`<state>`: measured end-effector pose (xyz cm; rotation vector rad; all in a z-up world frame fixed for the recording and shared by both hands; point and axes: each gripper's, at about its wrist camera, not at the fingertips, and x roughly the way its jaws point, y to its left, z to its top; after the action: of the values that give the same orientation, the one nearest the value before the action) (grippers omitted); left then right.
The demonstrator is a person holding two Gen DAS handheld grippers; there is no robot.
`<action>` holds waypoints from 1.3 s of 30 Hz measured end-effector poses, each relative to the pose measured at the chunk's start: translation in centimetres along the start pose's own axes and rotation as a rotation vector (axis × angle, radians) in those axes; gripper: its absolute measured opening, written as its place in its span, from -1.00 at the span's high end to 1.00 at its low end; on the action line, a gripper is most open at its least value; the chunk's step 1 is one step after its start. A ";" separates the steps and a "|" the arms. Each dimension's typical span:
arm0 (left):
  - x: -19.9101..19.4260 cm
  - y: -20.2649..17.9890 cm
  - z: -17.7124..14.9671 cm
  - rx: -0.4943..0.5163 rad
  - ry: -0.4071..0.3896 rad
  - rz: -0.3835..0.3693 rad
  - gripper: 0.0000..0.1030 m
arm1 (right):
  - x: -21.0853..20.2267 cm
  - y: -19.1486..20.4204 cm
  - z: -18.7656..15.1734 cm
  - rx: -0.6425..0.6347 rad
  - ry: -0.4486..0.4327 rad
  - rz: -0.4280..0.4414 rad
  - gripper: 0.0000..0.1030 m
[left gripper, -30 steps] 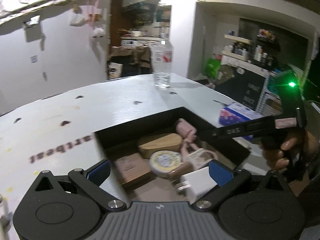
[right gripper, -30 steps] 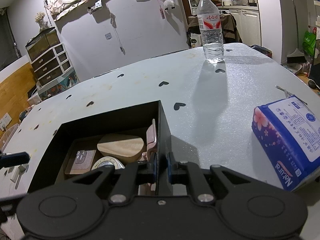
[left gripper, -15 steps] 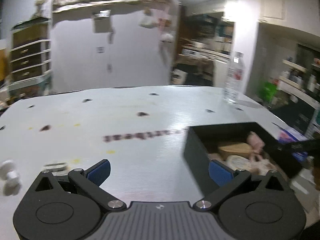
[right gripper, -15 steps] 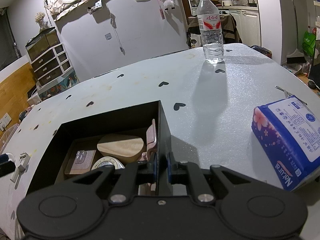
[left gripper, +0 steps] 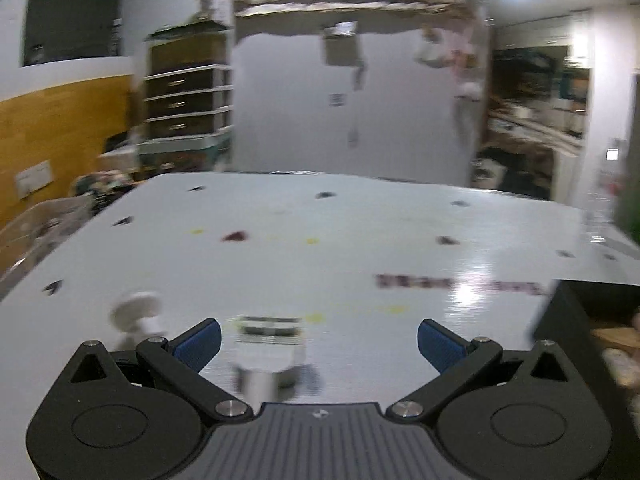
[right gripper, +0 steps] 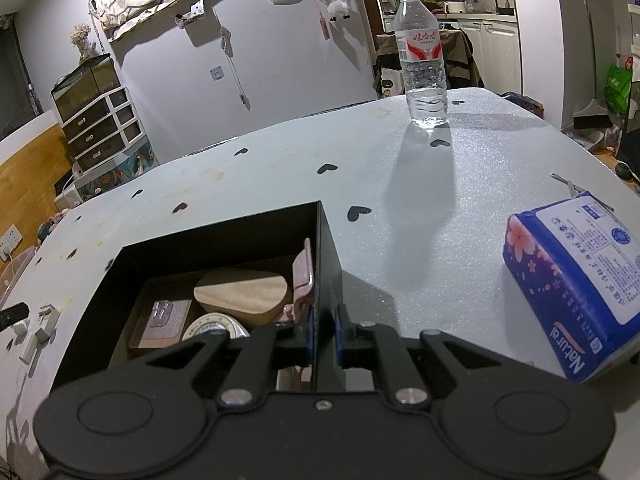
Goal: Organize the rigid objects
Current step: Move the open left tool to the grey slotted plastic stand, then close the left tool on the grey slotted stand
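Observation:
A black box [right gripper: 224, 236] sits on the white table [right gripper: 460, 208] and holds a wooden piece [right gripper: 240, 294], a pink item [right gripper: 302, 276], a round tin [right gripper: 212, 326] and a clear hook on card [right gripper: 162, 320]. My right gripper [right gripper: 322, 330] is shut on the box's right wall. My left gripper [left gripper: 318, 340] is open and empty over the table, left of the box [left gripper: 580, 320]. A blurred clear hook piece [left gripper: 266, 344] lies between its fingers, and a white knob-like piece [left gripper: 136, 314] lies to the left. The hook piece also shows in the right wrist view [right gripper: 40, 332].
A water bottle [right gripper: 422, 56] stands at the far side of the table. A blue tissue pack [right gripper: 572, 276] lies at the right edge. Drawers [right gripper: 96, 128] and a wall stand beyond the table's far left.
My left gripper has swung left, away from the box, and now faces the loose pieces on the table. The right gripper and the box have not moved.

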<state>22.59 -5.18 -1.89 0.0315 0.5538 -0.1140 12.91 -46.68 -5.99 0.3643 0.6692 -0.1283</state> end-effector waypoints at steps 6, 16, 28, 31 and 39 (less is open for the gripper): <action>2.4 1.3 -0.6 -0.015 0.049 0.051 -0.83 | 0.0 0.0 0.0 0.000 0.000 0.000 0.80; 4.9 2.2 -1.6 -0.034 0.110 0.096 -0.15 | 0.0 -0.2 0.1 -0.001 0.000 -0.004 0.80; 5.0 2.6 -1.8 -0.046 0.088 0.083 0.06 | 0.0 -0.2 0.1 -0.001 0.000 -0.004 0.80; 5.0 2.5 -1.8 -0.049 0.086 0.082 0.06 | 0.0 -0.2 0.1 -0.001 0.000 -0.004 0.80; 4.3 2.8 -1.8 -0.111 0.084 0.021 0.07 | 0.0 -0.2 0.1 -0.001 0.001 -0.004 0.80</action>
<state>25.56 -2.70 -5.71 -0.0661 0.6426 -0.0616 12.96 -46.90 -5.94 0.3621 0.6705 -0.1316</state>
